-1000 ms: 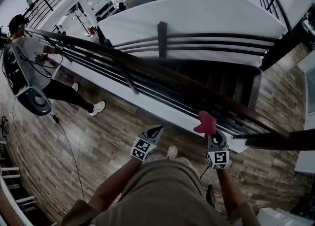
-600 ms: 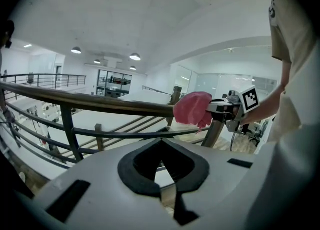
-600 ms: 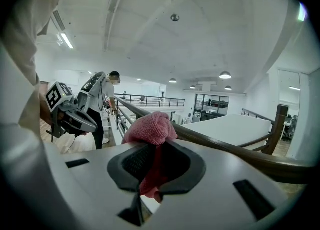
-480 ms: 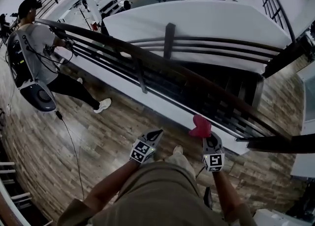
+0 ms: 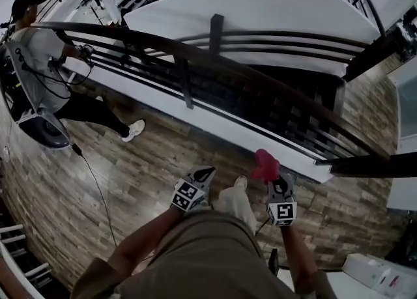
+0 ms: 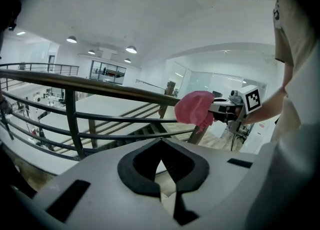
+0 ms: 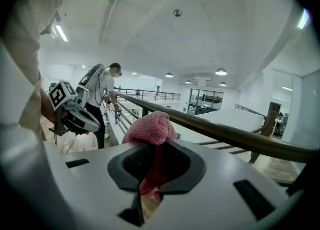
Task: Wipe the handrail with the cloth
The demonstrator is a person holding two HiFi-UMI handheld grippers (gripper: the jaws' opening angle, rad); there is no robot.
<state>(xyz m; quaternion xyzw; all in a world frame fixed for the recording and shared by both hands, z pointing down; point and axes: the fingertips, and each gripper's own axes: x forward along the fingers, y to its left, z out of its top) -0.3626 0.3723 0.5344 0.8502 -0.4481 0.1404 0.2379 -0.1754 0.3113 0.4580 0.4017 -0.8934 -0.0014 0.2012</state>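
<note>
Right gripper (image 5: 272, 180) pinches the cloth (image 7: 150, 126), bunched at its tips, just short of the handrail (image 7: 225, 134); no contact seen. Left gripper (image 5: 205, 175) is pressed together, empty. Judged: wiping not begun, whole rail left.

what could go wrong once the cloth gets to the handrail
1. The right gripper pinches only a tail of the pink cloth; most of it is bunched above the jaws. Dragging it along the handrail could tug it loose, and it might drop into the open stairwell beyond.
2. Another person stands at the same rail further along, so wiping that way could crowd them.
</note>
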